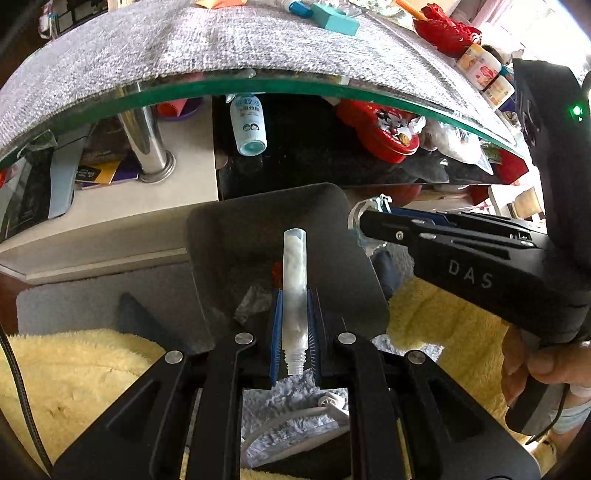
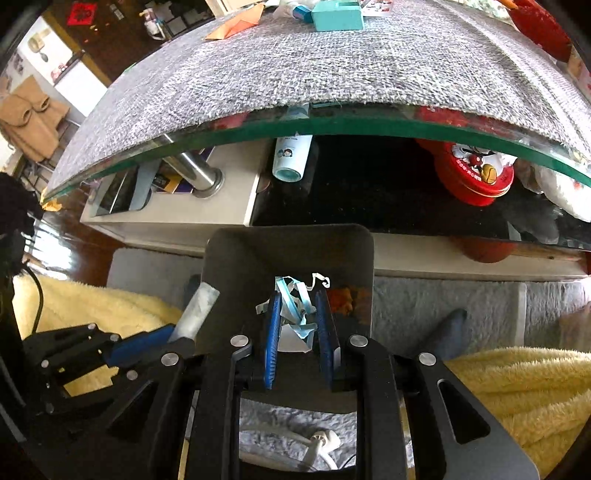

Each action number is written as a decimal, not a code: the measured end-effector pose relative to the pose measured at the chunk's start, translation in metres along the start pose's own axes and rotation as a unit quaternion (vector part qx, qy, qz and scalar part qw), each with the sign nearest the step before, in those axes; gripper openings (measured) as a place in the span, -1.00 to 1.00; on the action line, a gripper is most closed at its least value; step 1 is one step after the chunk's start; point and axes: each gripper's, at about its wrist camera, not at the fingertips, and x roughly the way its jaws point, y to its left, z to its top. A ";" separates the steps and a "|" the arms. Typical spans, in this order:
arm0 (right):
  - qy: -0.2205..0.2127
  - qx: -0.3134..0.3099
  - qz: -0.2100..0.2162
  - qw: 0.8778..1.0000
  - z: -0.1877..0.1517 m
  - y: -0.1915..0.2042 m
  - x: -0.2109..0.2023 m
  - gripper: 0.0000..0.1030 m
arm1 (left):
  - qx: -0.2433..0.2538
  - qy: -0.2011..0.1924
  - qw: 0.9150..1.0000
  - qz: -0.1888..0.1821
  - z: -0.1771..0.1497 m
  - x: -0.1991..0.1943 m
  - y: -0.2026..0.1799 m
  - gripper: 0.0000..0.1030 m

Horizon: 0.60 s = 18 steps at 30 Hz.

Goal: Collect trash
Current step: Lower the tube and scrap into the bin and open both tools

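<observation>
**Kid:** Can you read any words?

**Me:** Yes. The big letters "DAS" are on the side of my right black gripper [image 1: 360, 223]. A small white and blue bottle [image 1: 248, 125] on the black shelf under the glass has writing too, but it is too small to read. The round red tin [image 2: 474, 175] next to it has a cartoon mouse on the lid.

**Kid:** What are your fingers doing?

**Me:** My left black gripper [image 1: 294, 325] has its blue fingers [image 1: 277, 328] pressed tight on a clear plastic tube with white stuff inside [image 1: 294, 295]. The tube sticks straight out, with its screw end toward me. My right fingers [image 2: 273, 332] are squeezed on a crumpled bunch of blue and white paper strips [image 2: 295, 306].

**Kid:** Where is the trash now?

**Me:** Both bits hang over the dark grey square bin [image 2: 288, 254] on the floor. I can see something orange at the bottom of the bin.

**Kid:** What else is close by?

**Me:** The glass counter [image 2: 332, 127] with a grey fuzzy mat [image 2: 314, 66] is right above the bin. A teal box [image 2: 338, 16] sits on the mat. A fluffy yellow blanket [image 2: 517, 387] lies on both sides of me, and a shiny metal leg [image 1: 147, 144] stands to the left.
</observation>
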 end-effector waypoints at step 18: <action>-0.061 0.011 -0.042 0.997 0.026 -0.017 -0.052 0.84 | 0.007 -0.069 0.996 0.053 0.034 -0.054 0.011 0.55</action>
